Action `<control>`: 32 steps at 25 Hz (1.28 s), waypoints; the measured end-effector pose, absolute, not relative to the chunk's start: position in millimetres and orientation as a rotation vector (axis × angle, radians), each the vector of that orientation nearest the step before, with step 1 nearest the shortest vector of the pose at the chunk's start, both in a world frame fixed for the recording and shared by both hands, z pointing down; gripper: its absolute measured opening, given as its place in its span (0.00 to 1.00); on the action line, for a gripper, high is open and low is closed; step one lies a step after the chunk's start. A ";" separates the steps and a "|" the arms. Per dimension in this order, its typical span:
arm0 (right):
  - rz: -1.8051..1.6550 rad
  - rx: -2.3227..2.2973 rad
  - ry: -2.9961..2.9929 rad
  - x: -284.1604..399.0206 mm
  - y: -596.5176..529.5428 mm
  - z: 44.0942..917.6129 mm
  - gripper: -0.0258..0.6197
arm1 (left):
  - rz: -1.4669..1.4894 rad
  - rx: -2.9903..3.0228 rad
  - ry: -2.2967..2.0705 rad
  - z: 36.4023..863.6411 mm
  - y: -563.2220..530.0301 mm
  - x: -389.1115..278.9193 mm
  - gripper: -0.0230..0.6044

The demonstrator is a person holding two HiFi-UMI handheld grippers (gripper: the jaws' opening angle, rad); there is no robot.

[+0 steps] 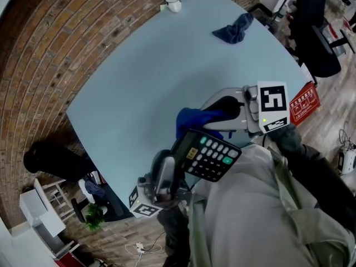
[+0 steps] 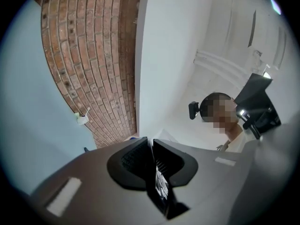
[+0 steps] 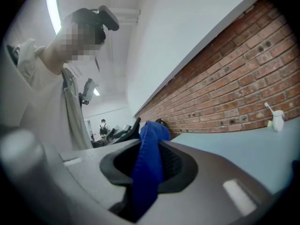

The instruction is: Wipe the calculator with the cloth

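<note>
Calculator [image 1: 210,157] — dark casing, small yellowish display at one end, rows of pale mint keys, one brighter green key at a corner. Held tilted, keys up, clear of the pale blue table [image 1: 139,82], over its near edge and close to the person's light jacket. Left gripper [image 2: 153,156] clenched on the display end, with a thin dark slab showing edge-on between nearly closed jaws. Right gripper [image 3: 149,159] grasping the bright blue cloth [image 1: 192,121] — a bunched fold through the jaws, just beside the calculator's far edge, contact unclear. Darker crumpled cloth [image 1: 233,29] and white mug [image 1: 174,3] at the table's far side, well apart.
</note>
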State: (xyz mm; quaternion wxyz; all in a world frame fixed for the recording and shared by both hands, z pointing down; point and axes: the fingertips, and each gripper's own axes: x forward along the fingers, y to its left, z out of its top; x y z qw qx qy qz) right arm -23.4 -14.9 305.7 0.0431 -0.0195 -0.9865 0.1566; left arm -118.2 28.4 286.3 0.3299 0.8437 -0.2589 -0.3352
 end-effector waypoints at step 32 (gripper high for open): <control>-0.385 0.113 -2.556 -47.7 31.4 321.3 0.18 | -0.546 2.260 -1.135 310.3 -3.6 -130.6 0.10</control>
